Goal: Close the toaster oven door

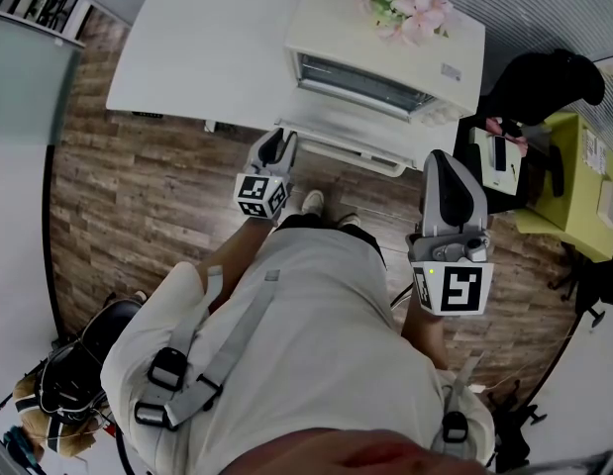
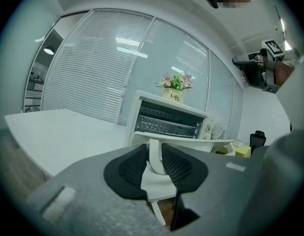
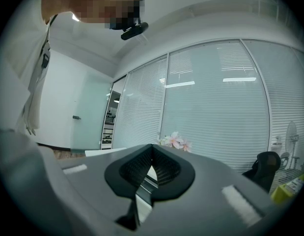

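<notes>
While the toaster oven (image 1: pixel 385 62) sits at the near edge of the white table (image 1: pixel 187 57) in the head view, its door (image 1: pixel 351 127) hangs folded down toward the person, so the closing is not done. The left gripper (image 1: pixel 277 146) reaches up to the left part of the door's front edge. The right gripper (image 1: pixel 447 166) is held well apart to the right, off the oven.

From the left gripper view, the left gripper (image 2: pixel 154 156) has its jaws clamped on the white door handle (image 2: pixel 155 162), one pad on each side of the bar. Beyond it the door (image 2: pixel 191 144) lies close to flat. The cavity with its wire rack (image 2: pixel 166 127) is fully exposed beneath the flowers (image 2: pixel 176 81) standing on the oven's roof. I judge that the grasp is made and the swing is barely begun at most. Nearly the whole upward arc is left, then pressing the door home against the oven's front and letting go of the handle.

From the right gripper view, the right gripper (image 3: pixel 152 154) has its jaws brought together at the tips with nothing between them. It looks past the flowers (image 3: pixel 175 141) toward the window blinds (image 3: pixel 215 97) and appears to take no part in the closing.
</notes>
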`<control>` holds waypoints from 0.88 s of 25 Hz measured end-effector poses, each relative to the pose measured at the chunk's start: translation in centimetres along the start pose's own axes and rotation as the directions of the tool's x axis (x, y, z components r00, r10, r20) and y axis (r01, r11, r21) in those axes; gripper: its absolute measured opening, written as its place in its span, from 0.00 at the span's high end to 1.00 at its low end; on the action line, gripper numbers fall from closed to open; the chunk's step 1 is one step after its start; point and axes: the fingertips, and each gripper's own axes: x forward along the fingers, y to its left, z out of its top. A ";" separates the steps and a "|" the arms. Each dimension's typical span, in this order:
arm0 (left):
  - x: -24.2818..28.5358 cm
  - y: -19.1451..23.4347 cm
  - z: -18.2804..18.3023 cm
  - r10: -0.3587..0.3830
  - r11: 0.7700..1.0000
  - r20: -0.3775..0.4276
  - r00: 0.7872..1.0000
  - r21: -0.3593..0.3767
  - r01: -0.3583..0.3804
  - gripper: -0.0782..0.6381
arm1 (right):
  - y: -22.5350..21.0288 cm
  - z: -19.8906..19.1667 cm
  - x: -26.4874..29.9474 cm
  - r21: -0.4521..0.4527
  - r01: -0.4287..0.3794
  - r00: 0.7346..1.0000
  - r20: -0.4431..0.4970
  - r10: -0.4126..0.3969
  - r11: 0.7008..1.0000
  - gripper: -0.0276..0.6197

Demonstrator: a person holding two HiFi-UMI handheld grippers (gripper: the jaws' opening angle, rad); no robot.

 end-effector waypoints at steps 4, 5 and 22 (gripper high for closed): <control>0.2 0.0 0.6 0.003 1.000 0.007 1.000 -0.003 -0.003 0.75 | -0.1 0.0 0.0 -0.001 0.003 1.000 0.000 -0.003 1.000 0.95; 0.2 0.0 0.8 0.004 1.000 0.007 1.000 -0.002 -0.004 0.75 | -0.1 0.1 0.0 -0.001 0.004 1.000 0.000 -0.004 1.000 0.95; 1.4 -0.1 3.2 0.024 1.000 0.018 1.000 0.016 -0.025 0.75 | -0.6 0.0 0.4 0.006 0.006 1.000 0.002 -0.006 1.000 0.95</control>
